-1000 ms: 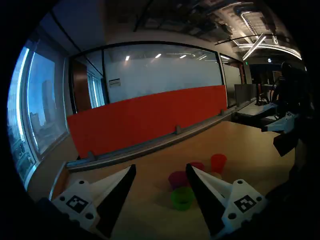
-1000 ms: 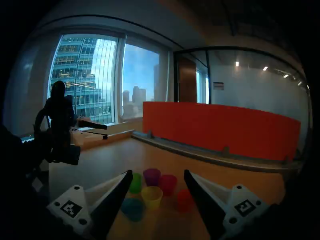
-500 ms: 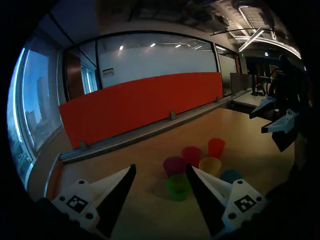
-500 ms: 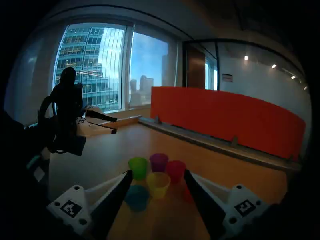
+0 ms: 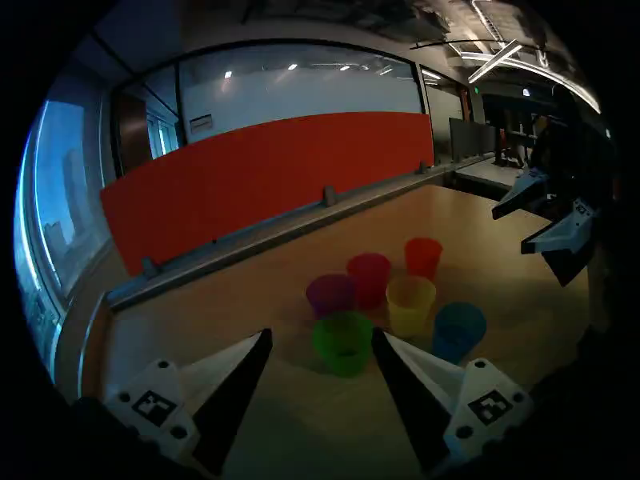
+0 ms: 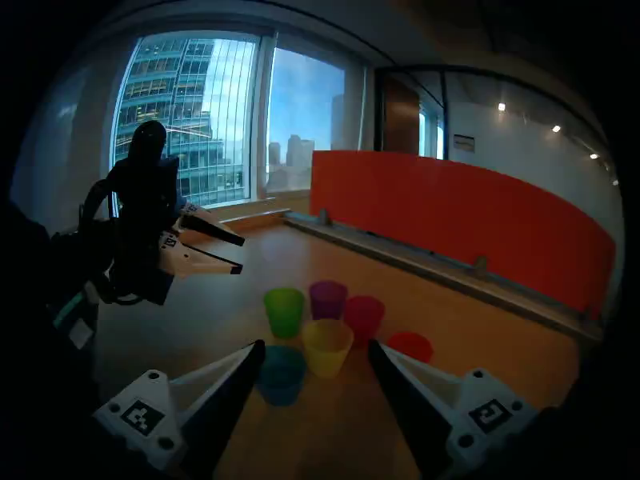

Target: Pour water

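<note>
Bunched in the middle of the counter (image 5: 496,248), well short of its far edge, stand the green cup (image 5: 344,344), purple cup (image 5: 328,294), red cup (image 5: 370,278), orange cup (image 5: 422,258), yellow cup (image 5: 410,306) and blue cup (image 5: 458,332). They look like light, thin-walled plastic, easily tipped or crushed: pinch gently across the wall, below the rim. Whether any holds water I cannot tell. The left tool (image 5: 320,334) and right tool (image 6: 314,346) both gape wide, empty.

Six cups sit just ahead of the L claw (image 5: 320,332) tips, 1 ea.: green cup (image 5: 344,342), purple cup (image 5: 330,294), pink cup (image 5: 369,278), orange cup (image 5: 422,258), yellow cup (image 5: 410,304), blue cup (image 5: 458,330). Two claws, incl. R claw (image 6: 314,344). 1 table (image 5: 240,308), 1 red divider (image 5: 264,176).
</note>
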### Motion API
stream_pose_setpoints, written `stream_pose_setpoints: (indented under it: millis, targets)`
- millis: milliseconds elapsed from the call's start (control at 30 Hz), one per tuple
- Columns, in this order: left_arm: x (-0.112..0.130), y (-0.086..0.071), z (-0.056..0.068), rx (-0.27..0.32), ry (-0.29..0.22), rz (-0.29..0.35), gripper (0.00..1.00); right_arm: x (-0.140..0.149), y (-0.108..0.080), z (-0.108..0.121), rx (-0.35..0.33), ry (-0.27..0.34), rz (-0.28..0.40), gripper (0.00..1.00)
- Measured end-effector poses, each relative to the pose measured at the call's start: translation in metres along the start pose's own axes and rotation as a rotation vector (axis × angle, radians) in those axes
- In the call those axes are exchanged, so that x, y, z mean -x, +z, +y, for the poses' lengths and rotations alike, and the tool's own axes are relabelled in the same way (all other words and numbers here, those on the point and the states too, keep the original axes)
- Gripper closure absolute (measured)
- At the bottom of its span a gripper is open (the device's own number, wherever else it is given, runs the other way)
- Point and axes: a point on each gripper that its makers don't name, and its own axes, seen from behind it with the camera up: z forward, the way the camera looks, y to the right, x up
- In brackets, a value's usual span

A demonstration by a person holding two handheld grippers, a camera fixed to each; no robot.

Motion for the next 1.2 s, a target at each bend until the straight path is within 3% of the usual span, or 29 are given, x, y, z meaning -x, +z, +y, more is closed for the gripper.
stream_pose_setpoints:
  millis: [567,1200]
  targets:
    - [0.039,0.015,0.01,0.029,-0.014,-0.079,0.08,0.036,0.018,-0.022,-0.058,0.021,-0.067,0.01]
    - [0.054,0.033,0.017,0.06,-0.012,-0.111,0.08,0.081,0.048,-0.041,-0.112,0.001,-0.187,0.01]
